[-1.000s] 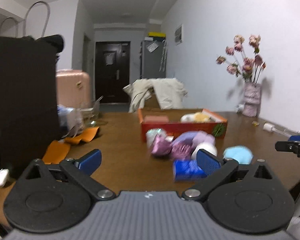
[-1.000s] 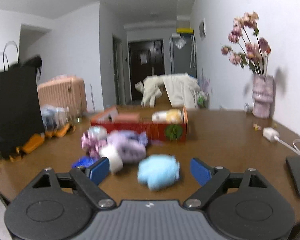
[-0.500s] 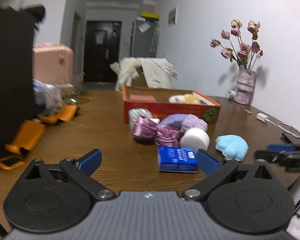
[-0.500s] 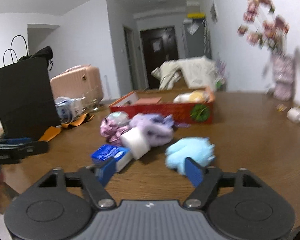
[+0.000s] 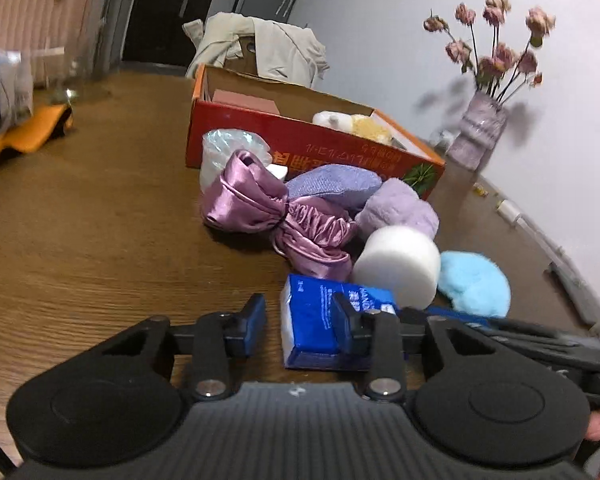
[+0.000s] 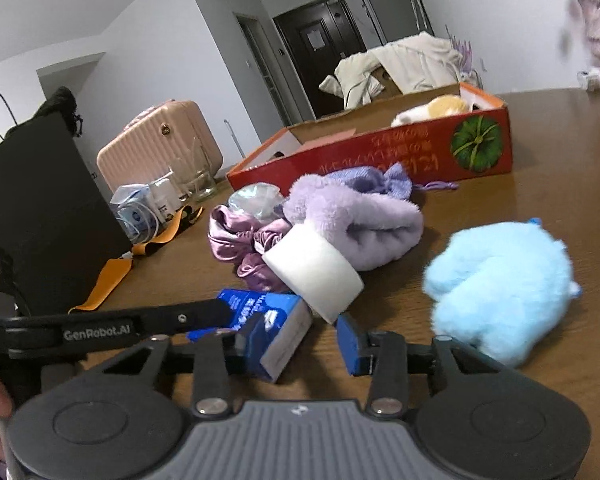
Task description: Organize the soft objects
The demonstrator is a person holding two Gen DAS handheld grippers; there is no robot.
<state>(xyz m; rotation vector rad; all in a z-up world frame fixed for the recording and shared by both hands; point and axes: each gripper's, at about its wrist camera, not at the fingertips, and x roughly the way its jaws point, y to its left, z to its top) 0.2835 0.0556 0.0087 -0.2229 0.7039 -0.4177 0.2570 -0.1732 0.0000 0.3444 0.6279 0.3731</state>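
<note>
Counter of brown wood carries all task items; positions below are given relative to the red box.

Red box: open-topped cardboard, standing at the far side of the pile, already holding a white-and-yellow soft toy and a pink flat item.

Pile on the near side of the red box, largest first: purple satin bonnet, lilac plush roll touching the bonnet's right side, light blue fluffy piece lying apart to the right, white foam cylinder leaning on the blue tissue pack, which is the item nearest the camera.

Tissue pack: lies flat, farthest of the pile from the red box, its long axis running roughly toward the box and along the left gripper's fingers.

Left gripper: jaws parted, partly narrowed, straddling the pack's left half; one finger sits outside its left edge, the other over its top face. No contact can be confirmed.

Right gripper: jaws parted, empty, meeting the pack's corner from the opposite side, with the foam cylinder just ahead.

Judgement: both are near, but the left gripper is better aligned on the pack; it needs a small shift right to bracket the full width before closing, then a carry straight ahead to the red box.
</note>
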